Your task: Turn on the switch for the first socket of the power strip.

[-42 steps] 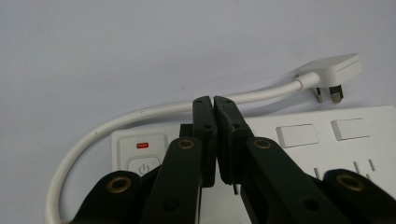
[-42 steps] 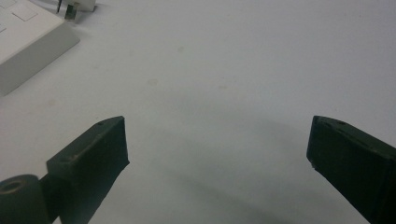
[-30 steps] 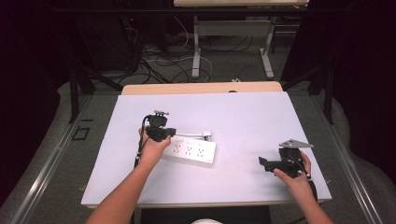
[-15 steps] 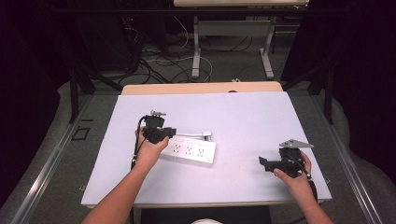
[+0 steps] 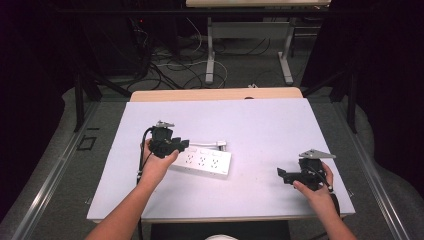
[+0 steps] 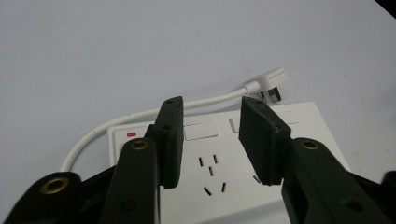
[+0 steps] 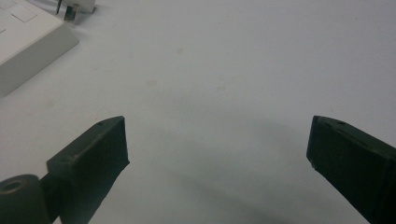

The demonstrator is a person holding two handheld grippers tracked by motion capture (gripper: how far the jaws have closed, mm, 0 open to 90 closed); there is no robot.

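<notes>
While the white power strip [image 5: 201, 161] lies mid-table with its long axis running left to right, the left gripper [image 5: 181, 145] hovers at its left end, far nearer than the right gripper [image 5: 281, 175]. Its jaws have just been opening and stand partly apart, gripping nothing (the strip's switches show between them); the right gripper's jaws gape wide over bare table [image 5: 260, 125].
</notes>
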